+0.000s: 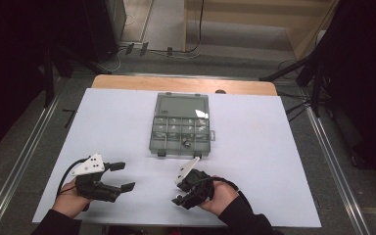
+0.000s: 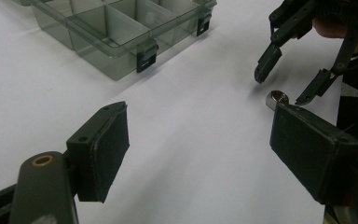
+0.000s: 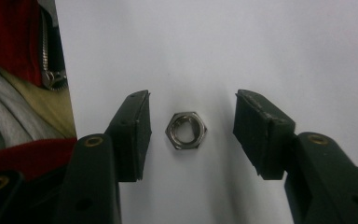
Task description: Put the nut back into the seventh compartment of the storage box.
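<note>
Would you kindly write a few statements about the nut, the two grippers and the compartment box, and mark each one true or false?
1. The nut lies flat on the white table between the jaws of the right gripper. True.
2. The right gripper's pads press on the nut. False: there is a gap on each side of it.
3. The left gripper holds a screw. False: its jaws stand wide apart with nothing between them.
4. The compartment box stands open, lid folded back. True.
5. The box sits between the two hands, touching both grippers. False: it lies beyond them, apart from both.
</note>
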Motion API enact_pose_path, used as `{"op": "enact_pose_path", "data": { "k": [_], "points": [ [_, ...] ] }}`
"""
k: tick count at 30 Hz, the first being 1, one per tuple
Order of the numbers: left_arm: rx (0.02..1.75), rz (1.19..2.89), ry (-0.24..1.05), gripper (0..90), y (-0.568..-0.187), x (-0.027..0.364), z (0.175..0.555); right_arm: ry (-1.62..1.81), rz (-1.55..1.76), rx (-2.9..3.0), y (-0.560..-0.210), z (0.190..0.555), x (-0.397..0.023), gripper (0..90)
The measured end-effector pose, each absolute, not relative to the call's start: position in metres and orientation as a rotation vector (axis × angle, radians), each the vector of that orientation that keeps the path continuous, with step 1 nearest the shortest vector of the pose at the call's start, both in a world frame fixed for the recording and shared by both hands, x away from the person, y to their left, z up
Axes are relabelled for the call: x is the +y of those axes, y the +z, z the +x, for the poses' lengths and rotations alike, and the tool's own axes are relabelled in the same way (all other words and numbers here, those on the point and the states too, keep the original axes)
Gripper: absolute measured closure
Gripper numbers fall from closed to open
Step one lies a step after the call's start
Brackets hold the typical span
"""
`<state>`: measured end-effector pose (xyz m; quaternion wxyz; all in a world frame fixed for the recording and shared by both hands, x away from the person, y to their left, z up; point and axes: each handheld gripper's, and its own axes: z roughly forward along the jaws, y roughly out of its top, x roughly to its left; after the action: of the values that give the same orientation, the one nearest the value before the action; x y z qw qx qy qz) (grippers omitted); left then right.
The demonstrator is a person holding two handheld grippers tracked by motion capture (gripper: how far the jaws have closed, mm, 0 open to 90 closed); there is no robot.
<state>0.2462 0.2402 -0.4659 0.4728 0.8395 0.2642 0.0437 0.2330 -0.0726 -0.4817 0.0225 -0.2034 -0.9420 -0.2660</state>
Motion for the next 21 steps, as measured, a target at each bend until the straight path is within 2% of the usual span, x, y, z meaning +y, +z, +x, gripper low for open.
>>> {"op": "enact_pose_path", "data": {
  "k": [12, 21],
  "points": [
    [0.639, 2.058, 0.105, 19.8, -0.465, 0.24, 0.246, -0.715, -0.537, -3.006, -0.487, 0.228, -0.067, 67.3],
    [0.633, 2.051, 0.098, 19.8, -0.465, 0.24, 0.246, -0.668, -0.539, -3.015, -0.484, 0.229, -0.062, 68.6]
  ]
}}
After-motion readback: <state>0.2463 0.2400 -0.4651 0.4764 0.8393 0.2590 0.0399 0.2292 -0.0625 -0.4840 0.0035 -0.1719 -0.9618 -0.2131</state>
